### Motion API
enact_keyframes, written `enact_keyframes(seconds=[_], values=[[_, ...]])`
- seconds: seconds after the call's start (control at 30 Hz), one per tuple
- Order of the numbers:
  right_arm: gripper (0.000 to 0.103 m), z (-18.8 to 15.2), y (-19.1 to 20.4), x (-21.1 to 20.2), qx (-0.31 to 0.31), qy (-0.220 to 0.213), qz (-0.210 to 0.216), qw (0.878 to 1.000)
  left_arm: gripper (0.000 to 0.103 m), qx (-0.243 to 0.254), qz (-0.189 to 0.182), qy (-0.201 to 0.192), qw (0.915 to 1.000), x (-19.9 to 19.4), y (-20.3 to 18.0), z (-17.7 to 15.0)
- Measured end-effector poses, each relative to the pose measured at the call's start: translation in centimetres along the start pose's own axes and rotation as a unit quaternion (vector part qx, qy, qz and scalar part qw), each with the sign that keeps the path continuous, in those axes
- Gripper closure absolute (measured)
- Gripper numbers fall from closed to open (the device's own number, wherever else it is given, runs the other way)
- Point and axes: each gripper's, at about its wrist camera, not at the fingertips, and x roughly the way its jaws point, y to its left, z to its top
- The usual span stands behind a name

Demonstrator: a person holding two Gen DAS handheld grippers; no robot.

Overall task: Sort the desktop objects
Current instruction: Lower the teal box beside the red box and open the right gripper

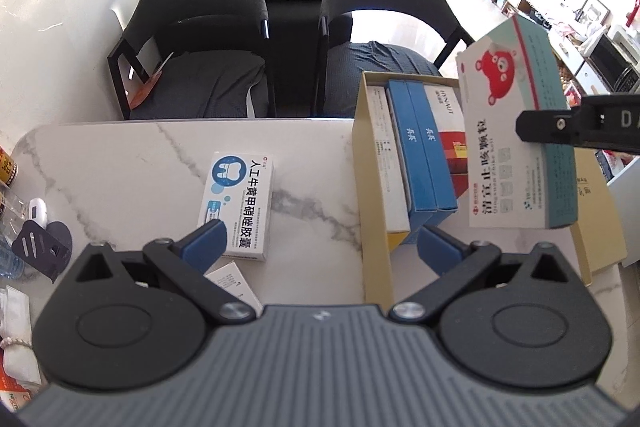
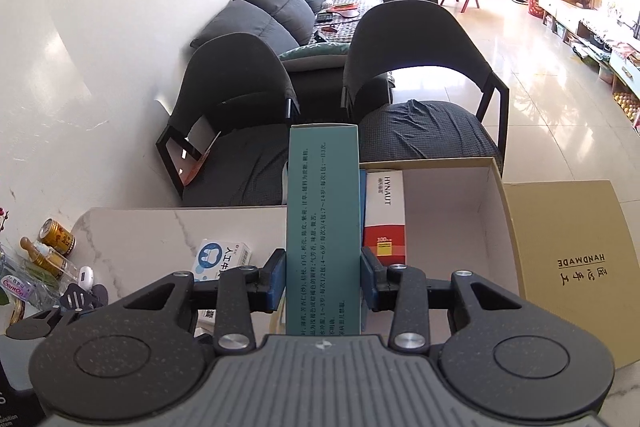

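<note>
- You are at a white marble table (image 1: 120, 163) in a bright living room, with two dark chairs (image 2: 240, 115) tucked in on the far side and a grey sofa (image 2: 276, 7) behind them along the wall.
- Your right gripper (image 2: 323, 281) pinches a tall medicine box (image 2: 322, 223): its blue pads press on both broad faces, and the teal side panel with small print faces the right wrist camera.
- In the left wrist view the same box (image 1: 516, 131) hangs in the air, clear of the table, above the open carton (image 1: 370, 187); its white front carries a red bear.
- The carton stands at the table's right end. Inside, at its left side, several boxes stand on edge: a white one, two blue boxes (image 1: 420, 155), and a red and white box (image 2: 386, 223) marked HYNAUT. The right part of the carton is bare.
- The carton's tan lid (image 2: 576, 267), printed HANDMADE, lies just beside it on the right.
- Your left gripper (image 1: 318, 247) is spread wide with nothing between its pads, low over the table near the carton's near left corner.
- A white and blue box (image 1: 240, 203) lies flat on the table, left of the carton.
- At the table's left edge sit a gold can (image 2: 58, 237) and small bottles.
</note>
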Motion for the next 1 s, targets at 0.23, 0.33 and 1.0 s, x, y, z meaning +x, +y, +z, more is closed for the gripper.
enact_keyframes(seconds=[0.23,0.33,1.0], values=[[0.062,0.6,-4.7,1.0,0.024,0.002,-0.036,0.999,0.000,-0.011,0.001,0.000,0.9999,0.6,0.0,0.5],[0.062,0.5,-6.3,2.2,0.028,0.012,-0.048,0.998,0.000,-0.013,0.001,0.002,0.9999,0.8,0.0,0.6],[0.062,3.2,-10.4,13.8,0.008,0.106,-0.007,0.994,0.000,-0.028,0.036,0.016,0.9988,2.1,1.1,0.8]])
